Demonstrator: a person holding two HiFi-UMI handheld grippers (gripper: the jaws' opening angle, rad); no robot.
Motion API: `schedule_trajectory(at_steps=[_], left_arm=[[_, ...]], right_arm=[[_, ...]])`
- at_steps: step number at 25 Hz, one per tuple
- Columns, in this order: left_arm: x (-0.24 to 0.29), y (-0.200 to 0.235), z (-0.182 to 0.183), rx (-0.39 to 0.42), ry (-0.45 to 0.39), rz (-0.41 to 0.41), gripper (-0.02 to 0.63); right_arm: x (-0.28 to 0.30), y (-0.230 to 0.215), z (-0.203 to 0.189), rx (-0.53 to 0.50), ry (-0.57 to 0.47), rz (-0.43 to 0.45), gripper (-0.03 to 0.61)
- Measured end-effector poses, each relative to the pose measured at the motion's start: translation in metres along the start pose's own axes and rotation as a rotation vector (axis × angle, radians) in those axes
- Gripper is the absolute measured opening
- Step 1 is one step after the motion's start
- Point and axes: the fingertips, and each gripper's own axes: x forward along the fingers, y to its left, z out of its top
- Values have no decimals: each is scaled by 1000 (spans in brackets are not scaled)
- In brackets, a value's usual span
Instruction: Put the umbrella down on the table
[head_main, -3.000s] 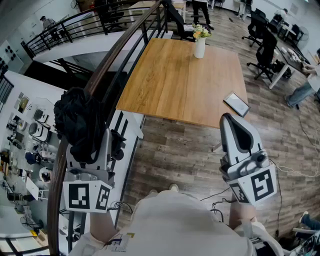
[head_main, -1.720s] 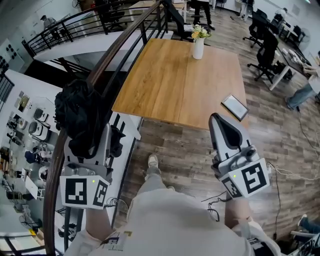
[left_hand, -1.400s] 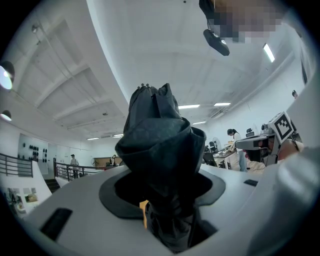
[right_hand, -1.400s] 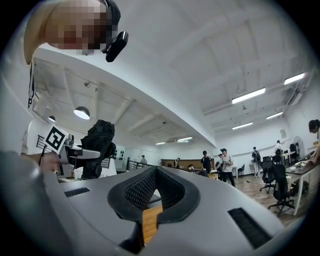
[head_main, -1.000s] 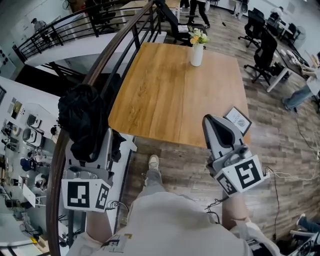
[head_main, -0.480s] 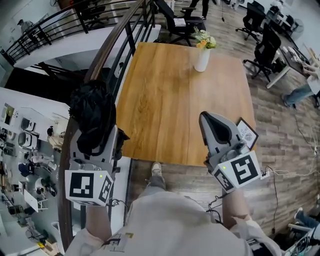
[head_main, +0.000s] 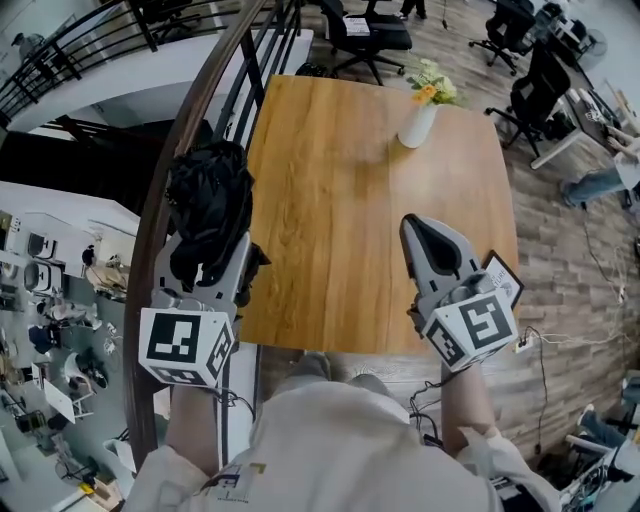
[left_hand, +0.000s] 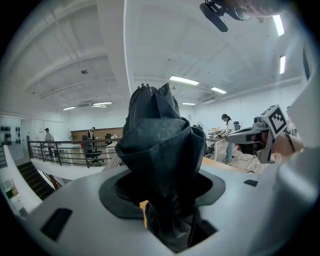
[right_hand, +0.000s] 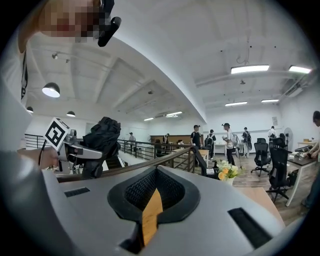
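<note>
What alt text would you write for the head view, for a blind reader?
From above: the left gripper holds a folded black umbrella at the left edge of a wooden table, beside a railing. The empty right gripper, jaws together, is over the table's near right part; a vase of flowers stands at the far end.

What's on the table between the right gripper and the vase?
Nothing. In the head view, only bare table runs from the right gripper to the vase.
</note>
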Motion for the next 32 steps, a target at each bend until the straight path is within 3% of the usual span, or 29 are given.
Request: schedule_trajectory(at_steps=[13, 21, 26, 32], left_arm=[[45, 7, -21, -31, 72, -31, 254], [99, -1, -39, -68, 136, -36, 255], [128, 3, -63, -87, 230, -65, 255], [200, -1, -92, -34, 343, -137, 256]], right_arm=[[25, -8, -26, 53, 72, 15, 28], [51, -46, -50, 107, 116, 48, 28], [68, -46, -56, 45, 139, 92, 27], [97, -71, -71, 175, 135, 129, 28]])
